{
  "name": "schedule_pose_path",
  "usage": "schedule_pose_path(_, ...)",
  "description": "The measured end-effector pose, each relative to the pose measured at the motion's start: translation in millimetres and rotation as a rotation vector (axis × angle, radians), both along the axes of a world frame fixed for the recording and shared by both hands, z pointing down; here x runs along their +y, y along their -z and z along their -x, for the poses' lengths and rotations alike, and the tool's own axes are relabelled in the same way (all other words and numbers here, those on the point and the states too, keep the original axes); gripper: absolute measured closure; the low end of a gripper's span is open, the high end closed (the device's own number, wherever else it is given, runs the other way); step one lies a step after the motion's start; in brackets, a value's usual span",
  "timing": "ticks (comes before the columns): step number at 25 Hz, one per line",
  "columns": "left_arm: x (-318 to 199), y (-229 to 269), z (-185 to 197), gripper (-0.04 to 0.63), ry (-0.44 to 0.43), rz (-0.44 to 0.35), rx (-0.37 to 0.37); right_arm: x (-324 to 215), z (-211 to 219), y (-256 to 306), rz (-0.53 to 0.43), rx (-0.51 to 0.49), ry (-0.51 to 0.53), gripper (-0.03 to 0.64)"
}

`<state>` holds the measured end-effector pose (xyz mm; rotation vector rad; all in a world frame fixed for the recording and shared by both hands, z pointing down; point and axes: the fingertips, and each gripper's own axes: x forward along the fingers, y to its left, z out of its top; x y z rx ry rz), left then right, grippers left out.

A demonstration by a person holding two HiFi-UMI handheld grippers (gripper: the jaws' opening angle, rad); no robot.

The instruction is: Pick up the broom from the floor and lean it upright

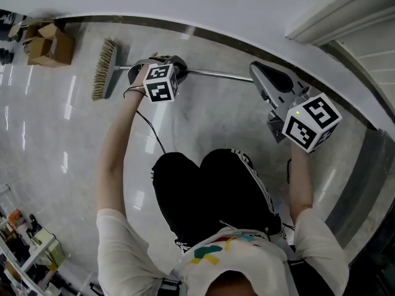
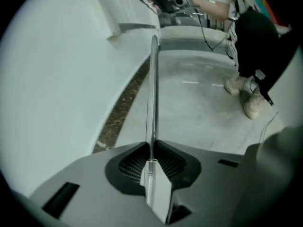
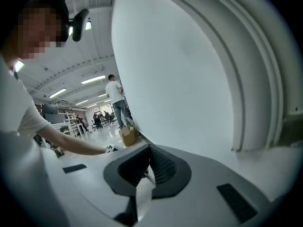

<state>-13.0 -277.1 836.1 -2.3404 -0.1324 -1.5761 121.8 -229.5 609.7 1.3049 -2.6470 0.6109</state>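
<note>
The broom lies roughly level along the foot of the wall, its straw-coloured brush head (image 1: 105, 69) at the left and its metal handle (image 1: 216, 74) running right. My left gripper (image 1: 170, 65) is shut on the handle close to the brush head. In the left gripper view the handle (image 2: 153, 93) rises from between the closed pads (image 2: 152, 157) toward the far gripper. My right gripper (image 1: 256, 74) is shut on the handle's other end. In the right gripper view only a thin piece of rod shows in its closed jaws (image 3: 148, 169).
The white wall with its dark baseboard (image 1: 210, 31) runs right behind the broom, and a door frame (image 1: 336, 8) stands at the right. An open cardboard box (image 1: 49, 42) sits left of the brush. Shelving (image 1: 28, 245) fills the lower left. My shoes (image 2: 248, 96) are near the handle.
</note>
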Motion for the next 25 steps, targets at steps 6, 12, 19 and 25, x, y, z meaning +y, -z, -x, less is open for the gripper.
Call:
schedule_pose_path(6, -59.0, 108.0, -10.0, 0.482, 0.212, -0.052, 0.316, -15.4, 0.3, 62.1, -0.135, -0.025, -0.026, 0.604)
schedule_pose_path(12, -43.3, 203.0, -19.7, 0.482, 0.316, -0.073, 0.542, -6.3, 2.6, 101.7, -0.169, -0.111, -0.019, 0.604)
schedule_pose_path(19, -32.4, 269.2, 0.1, 0.482, 0.455, -0.145, 0.756, -24.5, 45.6, 142.2, -0.310, -0.149, -0.070, 0.557)
schedule_pose_path(25, -46.3, 323.6, 32.9, 0.482, 0.637, -0.226, 0.936, -48.7, 102.2, 181.2, -0.347, -0.177, 0.039, 0.446)
